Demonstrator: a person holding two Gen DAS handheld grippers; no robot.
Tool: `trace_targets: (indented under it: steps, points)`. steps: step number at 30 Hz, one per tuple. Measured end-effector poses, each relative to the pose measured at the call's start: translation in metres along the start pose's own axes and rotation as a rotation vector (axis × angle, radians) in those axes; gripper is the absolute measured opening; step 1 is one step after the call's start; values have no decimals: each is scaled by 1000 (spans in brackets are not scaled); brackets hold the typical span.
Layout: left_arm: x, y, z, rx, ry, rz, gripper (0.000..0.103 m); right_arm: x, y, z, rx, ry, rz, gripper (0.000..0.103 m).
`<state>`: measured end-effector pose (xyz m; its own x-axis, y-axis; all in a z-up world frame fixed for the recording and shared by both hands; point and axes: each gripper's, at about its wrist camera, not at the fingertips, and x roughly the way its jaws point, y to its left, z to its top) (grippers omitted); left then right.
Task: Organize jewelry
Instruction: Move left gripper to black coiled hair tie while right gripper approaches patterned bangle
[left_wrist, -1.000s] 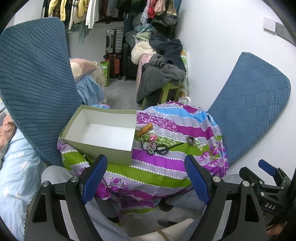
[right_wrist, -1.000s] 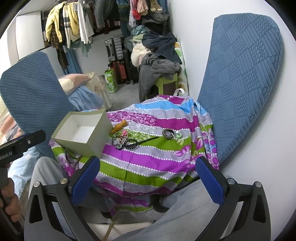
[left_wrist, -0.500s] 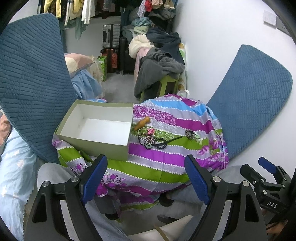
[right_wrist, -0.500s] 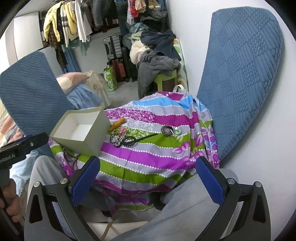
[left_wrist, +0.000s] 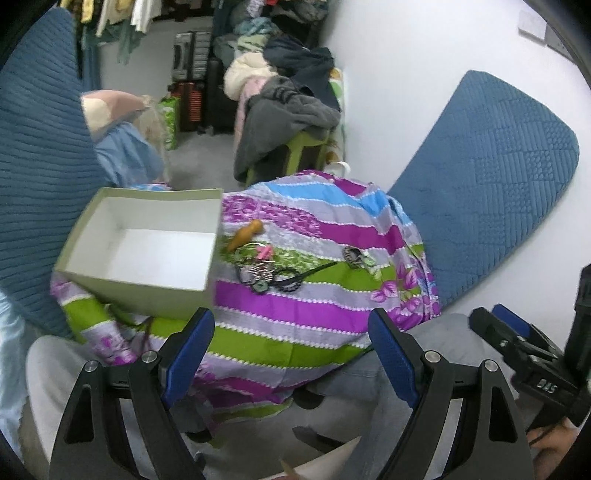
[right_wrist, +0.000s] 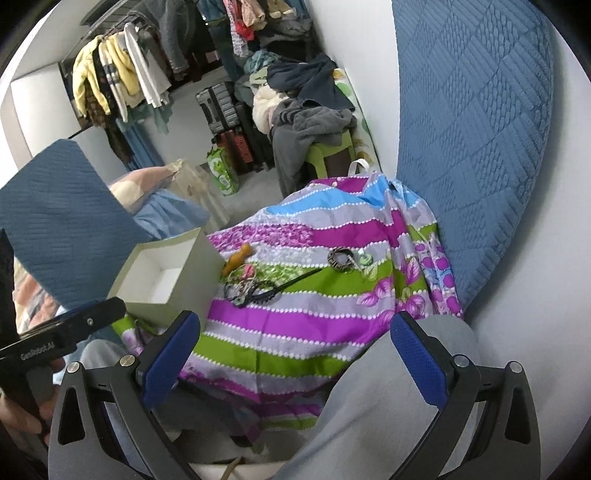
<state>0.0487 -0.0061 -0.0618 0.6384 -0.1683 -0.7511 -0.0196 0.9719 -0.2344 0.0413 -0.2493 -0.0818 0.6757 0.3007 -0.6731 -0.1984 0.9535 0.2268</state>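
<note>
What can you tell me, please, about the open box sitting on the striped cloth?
The box is a rectangular, lidless carton, apparently cardboard, pale grey-green outside and plain white inside. It is open at the top and looks empty. It rests on the left part of the striped cloth, slightly tilted, its near corner overhanging the cloth's drooping edge. An orange piece lies just beside its right wall; whether they touch is unclear. Neither gripper touches it.
</note>
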Motion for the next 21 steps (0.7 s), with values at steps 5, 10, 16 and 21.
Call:
trace_targets:
  steps: [5,10,16,21]
  points:
    - [35,0,4,-5,35,-42,84,30,-12,5,-16,-2,-3,102]
    - [74,3,8,-31,88,-81,83,64,-21,13,-33,-13,-19,102]
    - [118,9,15,-60,134,-82,69,105,-30,26,-60,-29,51,83]
    - [148,11,17,-83,168,-64,55,153,-38,32,-84,-6,87,50]
